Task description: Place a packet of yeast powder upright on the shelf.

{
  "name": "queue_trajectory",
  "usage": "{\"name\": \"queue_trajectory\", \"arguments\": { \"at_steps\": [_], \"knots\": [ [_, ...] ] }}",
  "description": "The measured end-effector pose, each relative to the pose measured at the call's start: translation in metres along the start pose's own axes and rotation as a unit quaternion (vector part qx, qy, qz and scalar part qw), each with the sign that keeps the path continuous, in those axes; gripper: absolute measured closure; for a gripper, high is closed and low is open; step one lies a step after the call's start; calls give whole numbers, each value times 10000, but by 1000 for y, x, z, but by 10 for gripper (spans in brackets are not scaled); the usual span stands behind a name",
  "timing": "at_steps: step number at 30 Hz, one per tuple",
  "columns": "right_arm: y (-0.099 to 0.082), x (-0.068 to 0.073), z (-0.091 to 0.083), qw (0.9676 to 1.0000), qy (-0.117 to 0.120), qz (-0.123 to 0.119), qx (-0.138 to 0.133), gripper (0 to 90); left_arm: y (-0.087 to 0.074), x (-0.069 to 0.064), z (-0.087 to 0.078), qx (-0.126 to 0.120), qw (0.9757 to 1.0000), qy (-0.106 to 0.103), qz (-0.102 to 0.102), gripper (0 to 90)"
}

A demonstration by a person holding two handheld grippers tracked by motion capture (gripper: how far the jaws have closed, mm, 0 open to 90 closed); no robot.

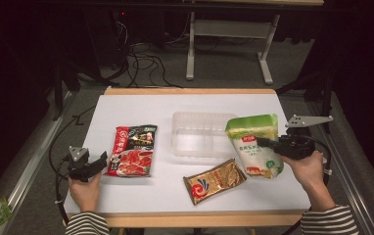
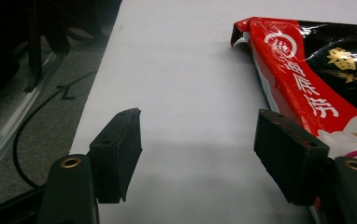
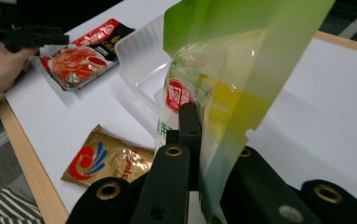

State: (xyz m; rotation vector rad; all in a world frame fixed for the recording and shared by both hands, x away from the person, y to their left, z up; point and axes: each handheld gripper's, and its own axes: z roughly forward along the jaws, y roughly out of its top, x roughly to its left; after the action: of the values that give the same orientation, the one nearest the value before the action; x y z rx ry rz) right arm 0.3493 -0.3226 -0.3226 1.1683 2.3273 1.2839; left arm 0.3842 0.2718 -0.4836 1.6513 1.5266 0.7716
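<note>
My right gripper [image 1: 268, 143] pinches the green-and-white plastic pouch [image 1: 256, 145] by its edge, lifted at three o'clock on the white table [image 1: 126, 105], just right of the clear plastic tray [image 1: 199, 134]. I judge the tray is its destination, so I'd keep the clamp firm, carry toward nine o'clock and lower flat. My left gripper [image 2: 197, 156] rests spread at eight o'clock beside the red-and-black foil packet [image 2: 317, 84]. The gold sachet [image 1: 214, 180] lies at six o'clock.

The left gripper [image 1: 99, 159] rests low with jaws spread wide and empty, while the right gripper [image 1: 266, 143] is raised, jaws clamped together.
</note>
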Motion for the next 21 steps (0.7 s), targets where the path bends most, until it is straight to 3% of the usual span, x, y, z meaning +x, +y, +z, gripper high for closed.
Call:
{"name": "queue_trajectory", "arguments": {
  "at_steps": [21],
  "knots": [
    [50,15,24,9997,-137,-13,-177,900,0,1,0,7,10000,-24,-11,326]
  ]
}}
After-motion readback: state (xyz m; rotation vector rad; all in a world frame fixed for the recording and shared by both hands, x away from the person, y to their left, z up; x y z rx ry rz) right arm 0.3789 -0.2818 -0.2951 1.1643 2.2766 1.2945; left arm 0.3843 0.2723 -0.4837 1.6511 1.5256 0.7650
